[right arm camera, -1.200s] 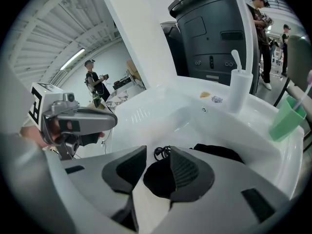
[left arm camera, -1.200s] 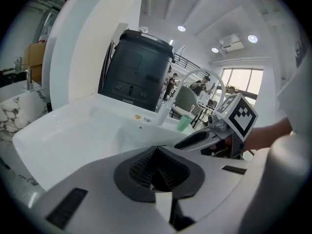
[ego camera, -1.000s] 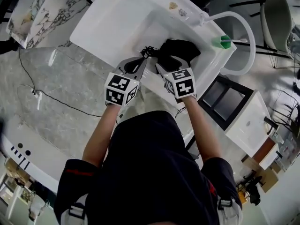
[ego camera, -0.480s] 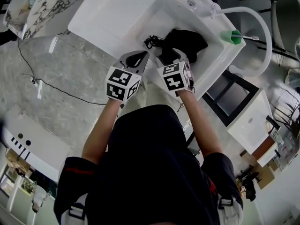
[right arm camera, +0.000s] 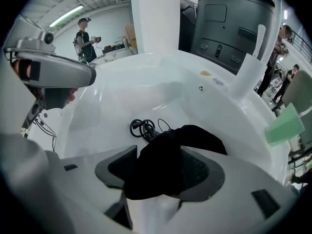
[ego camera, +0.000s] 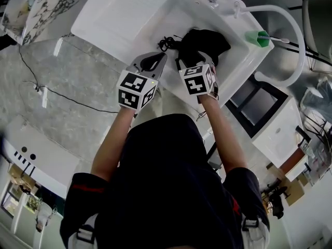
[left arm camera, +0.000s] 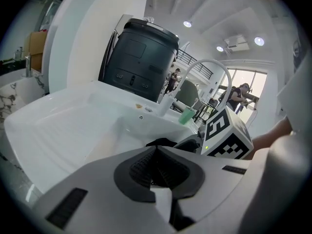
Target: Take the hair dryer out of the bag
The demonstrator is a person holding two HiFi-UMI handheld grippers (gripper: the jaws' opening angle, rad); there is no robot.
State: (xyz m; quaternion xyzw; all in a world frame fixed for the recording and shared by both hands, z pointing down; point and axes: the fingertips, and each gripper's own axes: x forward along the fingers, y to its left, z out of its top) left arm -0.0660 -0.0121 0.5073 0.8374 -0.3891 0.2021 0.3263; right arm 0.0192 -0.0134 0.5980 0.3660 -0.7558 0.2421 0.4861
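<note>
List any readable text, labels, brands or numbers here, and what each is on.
None readable in any view.
Two black-and-white marker cubes: square code patterns only, no letters or digits.
Dark grey cabinet behind the white basin: small control marks, too small to read.

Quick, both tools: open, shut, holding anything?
Left tool: shut, empty.
Right tool: open, jaws just opened wider, soft black fabric bag between them, ungripped.

White sink [ego camera: 129,19], green cup [ego camera: 258,37] (at rim).
</note>
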